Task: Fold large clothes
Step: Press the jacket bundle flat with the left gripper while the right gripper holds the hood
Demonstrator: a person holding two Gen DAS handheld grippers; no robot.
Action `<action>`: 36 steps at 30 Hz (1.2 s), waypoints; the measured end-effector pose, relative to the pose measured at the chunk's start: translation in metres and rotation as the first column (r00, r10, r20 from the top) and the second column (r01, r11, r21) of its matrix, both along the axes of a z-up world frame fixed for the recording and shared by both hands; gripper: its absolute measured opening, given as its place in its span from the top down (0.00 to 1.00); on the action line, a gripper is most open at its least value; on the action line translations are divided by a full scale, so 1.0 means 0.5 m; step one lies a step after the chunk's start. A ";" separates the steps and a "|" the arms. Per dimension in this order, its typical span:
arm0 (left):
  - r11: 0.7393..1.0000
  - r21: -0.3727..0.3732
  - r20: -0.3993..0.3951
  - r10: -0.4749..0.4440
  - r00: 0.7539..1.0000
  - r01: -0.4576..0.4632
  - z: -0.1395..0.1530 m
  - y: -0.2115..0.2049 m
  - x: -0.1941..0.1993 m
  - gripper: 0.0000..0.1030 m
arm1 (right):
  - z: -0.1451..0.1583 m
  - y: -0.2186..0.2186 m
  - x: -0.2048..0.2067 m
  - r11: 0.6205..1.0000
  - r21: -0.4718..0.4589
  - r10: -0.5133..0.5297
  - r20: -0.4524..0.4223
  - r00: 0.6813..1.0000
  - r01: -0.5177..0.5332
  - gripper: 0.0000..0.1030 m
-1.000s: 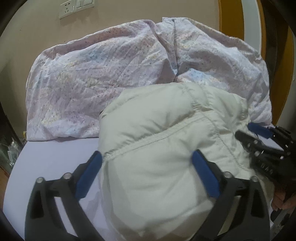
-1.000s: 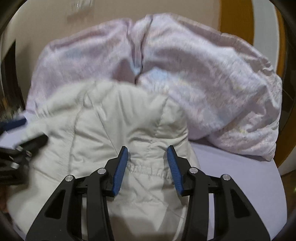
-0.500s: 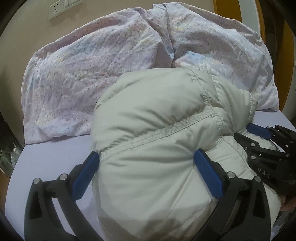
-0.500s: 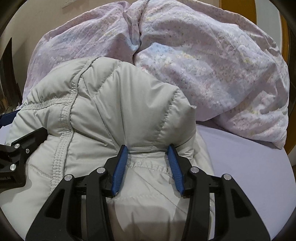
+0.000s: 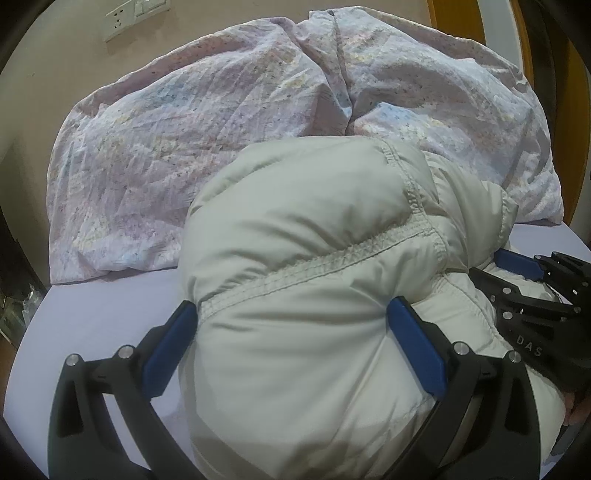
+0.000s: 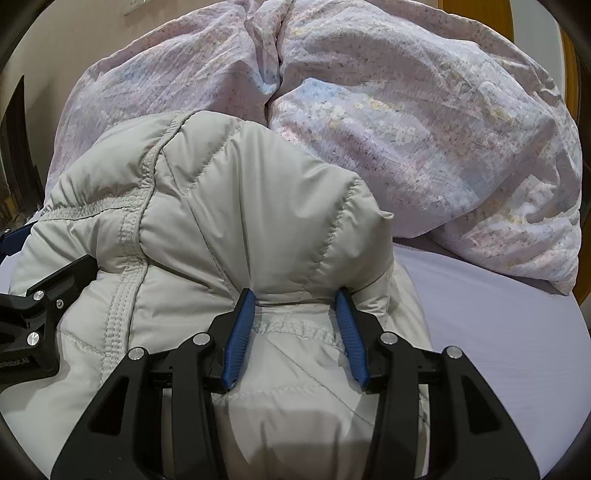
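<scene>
A puffy, cream-white quilted jacket [image 5: 303,206] lies bunched on the lavender bed sheet [image 5: 103,314], in front of a crumpled duvet. My left gripper [image 5: 291,304] stands wide, its blue pads pressing both sides of a thick fold of the jacket. My right gripper [image 6: 294,291] is narrower and pinches a seamed fold of the jacket [image 6: 258,192]. The right gripper's fingers [image 5: 517,295] show at the right edge of the left wrist view, dug into the jacket. The left gripper's fingers [image 6: 55,280] show at the left edge of the right wrist view.
A large pink-and-blue patterned duvet [image 5: 221,129] is heaped behind the jacket, against the beige wall; it also fills the far side of the right wrist view [image 6: 443,147]. A wall socket [image 5: 122,18] sits top left. Bare sheet [image 6: 498,314] lies right of the jacket.
Both grippers have sunk toward the bed with the jacket still in them. The jacket now bulges lower and closer, hiding more of the duvet. Neither grip has altered.
</scene>
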State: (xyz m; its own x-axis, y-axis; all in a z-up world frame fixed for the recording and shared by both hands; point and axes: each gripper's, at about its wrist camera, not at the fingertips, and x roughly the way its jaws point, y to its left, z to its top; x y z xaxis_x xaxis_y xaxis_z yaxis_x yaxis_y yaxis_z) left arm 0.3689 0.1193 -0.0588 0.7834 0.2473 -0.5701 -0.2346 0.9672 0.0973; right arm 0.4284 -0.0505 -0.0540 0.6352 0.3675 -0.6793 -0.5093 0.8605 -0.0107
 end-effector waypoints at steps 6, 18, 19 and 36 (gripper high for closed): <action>1.000 -0.019 0.002 0.000 1.000 0.000 0.001 0.005 -0.004 0.02 | 0.027 -0.022 0.001 0.998 0.056 -0.015 -0.001 1.000 0.016 0.54; 1.000 -0.018 0.005 0.002 1.000 -0.002 0.000 0.004 -0.005 0.02 | 0.066 -0.006 0.079 0.994 0.057 -0.098 0.009 0.995 0.097 0.53; 1.000 -0.017 0.006 0.002 1.000 -0.001 0.001 0.004 -0.005 0.02 | 0.050 -0.008 0.088 0.993 0.055 -0.100 -0.016 0.995 0.101 0.53; 1.000 -0.014 0.030 0.011 0.999 -0.011 0.015 0.001 -0.023 0.02 | 0.023 -0.034 0.067 0.987 0.084 -0.135 -0.037 0.990 0.138 0.14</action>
